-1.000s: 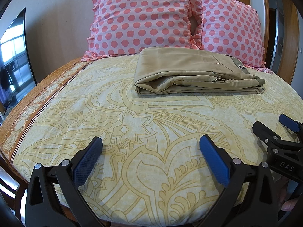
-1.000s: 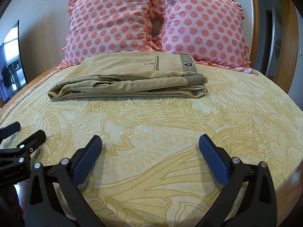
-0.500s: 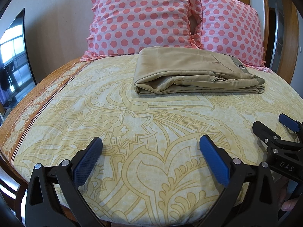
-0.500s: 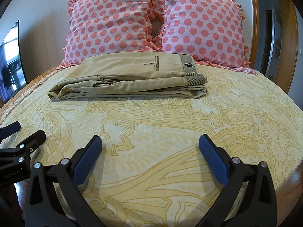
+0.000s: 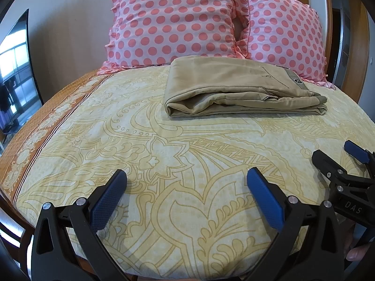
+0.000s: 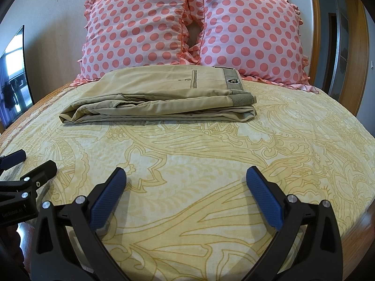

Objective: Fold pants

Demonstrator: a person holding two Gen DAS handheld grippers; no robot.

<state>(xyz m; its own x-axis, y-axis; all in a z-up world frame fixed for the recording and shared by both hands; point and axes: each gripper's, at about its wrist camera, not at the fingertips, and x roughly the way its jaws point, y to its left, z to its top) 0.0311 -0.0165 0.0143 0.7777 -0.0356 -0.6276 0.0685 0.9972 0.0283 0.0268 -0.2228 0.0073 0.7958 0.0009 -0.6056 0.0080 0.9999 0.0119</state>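
Note:
Khaki pants (image 5: 234,89) lie folded into a flat rectangle on the yellow patterned bedspread (image 5: 164,154), just in front of the pillows; they also show in the right wrist view (image 6: 164,96), waistband at the right. My left gripper (image 5: 186,178) is open and empty, held over the near part of the bed, well short of the pants. My right gripper (image 6: 186,178) is open and empty too, beside the left one. The right gripper shows at the right edge of the left wrist view (image 5: 337,157), and the left gripper at the left edge of the right wrist view (image 6: 28,164).
Two pink polka-dot pillows (image 6: 140,30) (image 6: 253,35) lean against the headboard behind the pants. A dark screen (image 5: 14,75) stands at the left of the bed. A wooden door frame (image 6: 358,46) is at the right. The bed's orange border (image 5: 39,126) runs along the left edge.

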